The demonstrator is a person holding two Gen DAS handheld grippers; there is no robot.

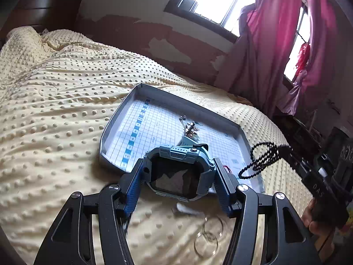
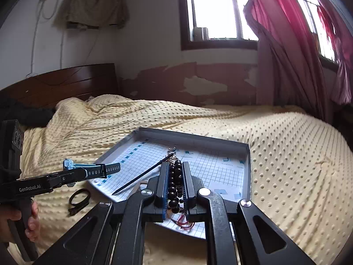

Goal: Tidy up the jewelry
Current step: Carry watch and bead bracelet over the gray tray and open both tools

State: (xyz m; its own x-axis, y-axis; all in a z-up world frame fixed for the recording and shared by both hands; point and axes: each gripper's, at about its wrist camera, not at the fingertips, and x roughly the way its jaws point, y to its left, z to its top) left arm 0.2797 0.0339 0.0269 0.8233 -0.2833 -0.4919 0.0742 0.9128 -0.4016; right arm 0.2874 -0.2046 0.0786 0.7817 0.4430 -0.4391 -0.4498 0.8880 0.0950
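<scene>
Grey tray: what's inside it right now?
Inside the tray: a gridded paper liner, a small metallic piece and red cord. The near part is hidden by both grippers.

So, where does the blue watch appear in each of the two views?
Left wrist view: the blue watch sits low in the centre, clamped in the left gripper.
Right wrist view: the blue watch is at the left, seen edge-on, strap pointing right.
Shared landmark: the grey tray with grid paper on the bed.
</scene>
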